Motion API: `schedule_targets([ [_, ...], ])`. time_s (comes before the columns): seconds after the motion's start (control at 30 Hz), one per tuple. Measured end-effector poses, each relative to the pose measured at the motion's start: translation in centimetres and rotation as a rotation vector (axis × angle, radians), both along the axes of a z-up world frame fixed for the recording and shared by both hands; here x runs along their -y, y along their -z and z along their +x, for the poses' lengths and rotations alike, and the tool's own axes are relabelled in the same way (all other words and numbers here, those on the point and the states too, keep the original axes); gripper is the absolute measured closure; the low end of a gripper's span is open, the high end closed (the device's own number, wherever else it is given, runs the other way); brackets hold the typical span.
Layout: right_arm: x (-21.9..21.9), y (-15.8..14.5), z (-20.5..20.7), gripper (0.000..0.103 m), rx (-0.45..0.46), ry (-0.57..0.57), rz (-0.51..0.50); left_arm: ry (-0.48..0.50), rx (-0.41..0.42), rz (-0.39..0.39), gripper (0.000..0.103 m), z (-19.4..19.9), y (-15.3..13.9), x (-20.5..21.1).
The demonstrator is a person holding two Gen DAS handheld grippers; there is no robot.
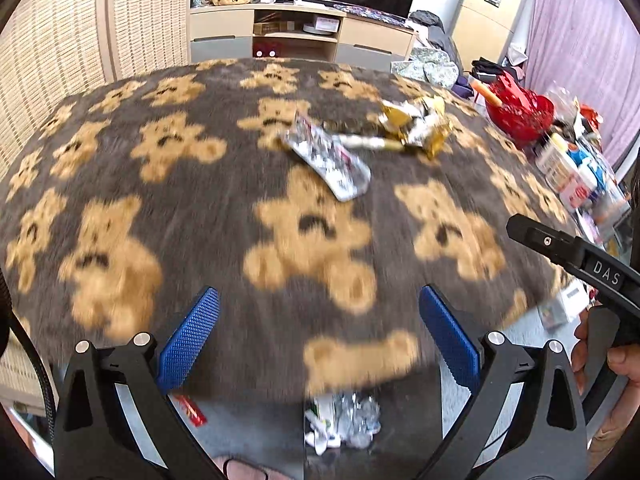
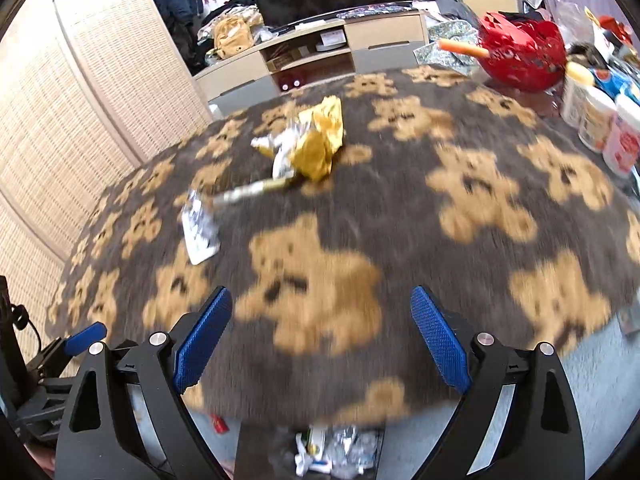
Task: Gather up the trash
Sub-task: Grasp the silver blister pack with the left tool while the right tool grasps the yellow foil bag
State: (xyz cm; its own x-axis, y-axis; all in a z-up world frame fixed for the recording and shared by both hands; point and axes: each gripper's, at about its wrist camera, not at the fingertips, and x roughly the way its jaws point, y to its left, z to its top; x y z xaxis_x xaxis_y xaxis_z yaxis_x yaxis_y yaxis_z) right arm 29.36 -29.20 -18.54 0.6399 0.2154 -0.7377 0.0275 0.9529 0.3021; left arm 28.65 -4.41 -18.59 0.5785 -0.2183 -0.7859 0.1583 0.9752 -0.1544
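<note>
Two grippers, left (image 1: 319,330) and right (image 2: 321,332), hung spread and empty above the blanket (image 1: 200,208). Mid-blanket lay a silver wrapper (image 1: 334,160) beside gold foil (image 1: 416,124), seemingly touching, though blurred.

A crumpled gold wrapper (image 2: 322,142) lies on the bear-print blanket (image 2: 400,208). A flat silver wrapper (image 2: 199,229) lies just beside it to the left, with a thin stick-like piece (image 2: 256,189) between them. More crumpled trash (image 2: 336,452) sits below the blanket's near edge.

Wrappers (image 1: 416,128) on blanket (image 1: 200,216)
</note>
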Motion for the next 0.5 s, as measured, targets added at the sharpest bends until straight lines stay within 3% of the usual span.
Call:
schedule_targets([
  [0.27, 0.9, -0.3, 6.3, 0.011, 0.033, 0.036, -0.017, -0.019, 0.015, 0.001, 0.009, 5.7, 0.1, 1.2],
  [0.5, 0.3, 0.4, 10.2, 0.012, 0.058, 0.028, -0.015, -0.021, 0.014, 0.002, 0.025, 9.8, 1.0, 2.3],
])
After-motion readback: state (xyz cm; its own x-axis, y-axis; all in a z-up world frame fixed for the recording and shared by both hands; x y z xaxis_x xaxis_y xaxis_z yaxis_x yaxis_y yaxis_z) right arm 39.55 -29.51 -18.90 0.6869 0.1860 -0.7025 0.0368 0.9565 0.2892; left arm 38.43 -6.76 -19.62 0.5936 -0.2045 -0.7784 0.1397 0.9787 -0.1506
